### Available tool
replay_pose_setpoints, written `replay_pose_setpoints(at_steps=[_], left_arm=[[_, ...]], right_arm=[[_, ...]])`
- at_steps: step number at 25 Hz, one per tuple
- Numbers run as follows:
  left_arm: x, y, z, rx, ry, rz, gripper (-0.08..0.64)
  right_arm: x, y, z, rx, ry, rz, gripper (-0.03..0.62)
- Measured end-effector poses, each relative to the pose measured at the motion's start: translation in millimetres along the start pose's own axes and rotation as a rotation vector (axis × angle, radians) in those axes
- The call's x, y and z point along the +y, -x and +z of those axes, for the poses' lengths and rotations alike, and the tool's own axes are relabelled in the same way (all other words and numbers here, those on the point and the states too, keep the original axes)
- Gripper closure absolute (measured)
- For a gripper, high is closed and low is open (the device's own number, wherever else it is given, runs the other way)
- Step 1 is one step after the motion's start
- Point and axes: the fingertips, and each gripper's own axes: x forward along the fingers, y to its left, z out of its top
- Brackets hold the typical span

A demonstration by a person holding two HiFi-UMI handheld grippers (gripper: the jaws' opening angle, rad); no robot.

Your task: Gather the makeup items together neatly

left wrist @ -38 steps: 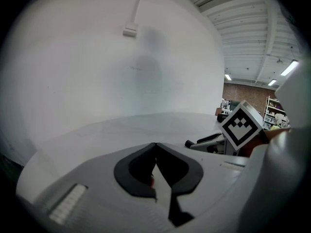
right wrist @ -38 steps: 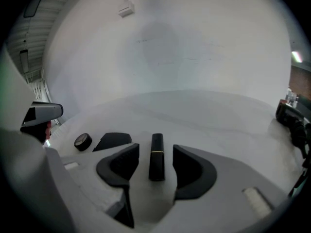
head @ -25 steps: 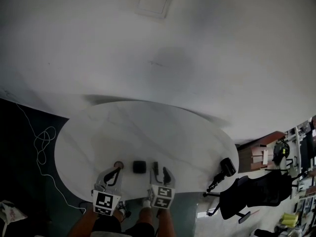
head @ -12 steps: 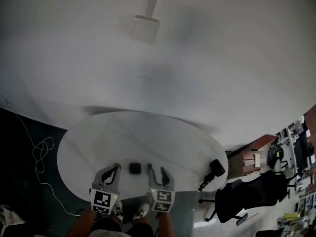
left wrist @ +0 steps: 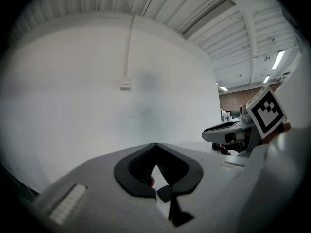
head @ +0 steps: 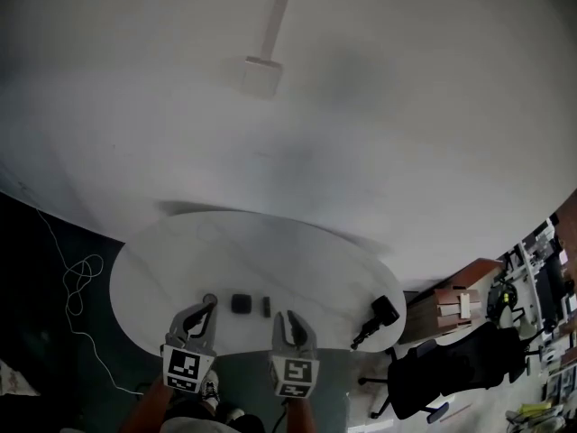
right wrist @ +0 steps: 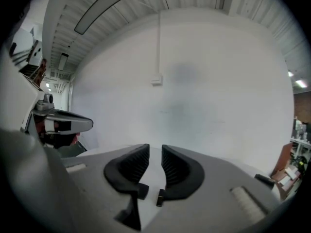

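Observation:
On the white oval table (head: 270,251) lie a small round item (head: 209,299), a black square compact (head: 240,303) and a short dark stick (head: 266,307), in a row near the front edge. My left gripper (head: 209,310) hangs just before the round item, shut with its tips touching and nothing between them (left wrist: 155,145). My right gripper (head: 290,319) hovers right of the stick. Its jaws have just been closing and now leave a narrow empty gap (right wrist: 155,152). Through that gap the compact (right wrist: 142,189) and the stick (right wrist: 159,195) show below.
A black device on a stand (head: 379,317) sits at the table's right edge. Past it are a wooden shelf (head: 455,305) and a black office chair (head: 442,377). A white cable (head: 77,282) lies on the dark floor at left. A pale wall is behind.
Both grippers have lifted and drawn back from the items toward the table's front edge. The right jaws stand closer together. The items and table look smaller and farther off.

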Motion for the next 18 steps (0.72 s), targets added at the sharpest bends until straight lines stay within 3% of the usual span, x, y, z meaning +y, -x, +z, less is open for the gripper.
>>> replay_pose_setpoints(at_steps=[8,18], left_arm=[[-32,54,11,-0.024,-0.008,0.050,0.551],[-60,99,11,-0.028,-0.016,0.066,0.551]], right_arm=[[9,63,3,-0.057,0.016,0.036,0.582],[24,107,-5,-0.067,0.010,0.076,0.588]])
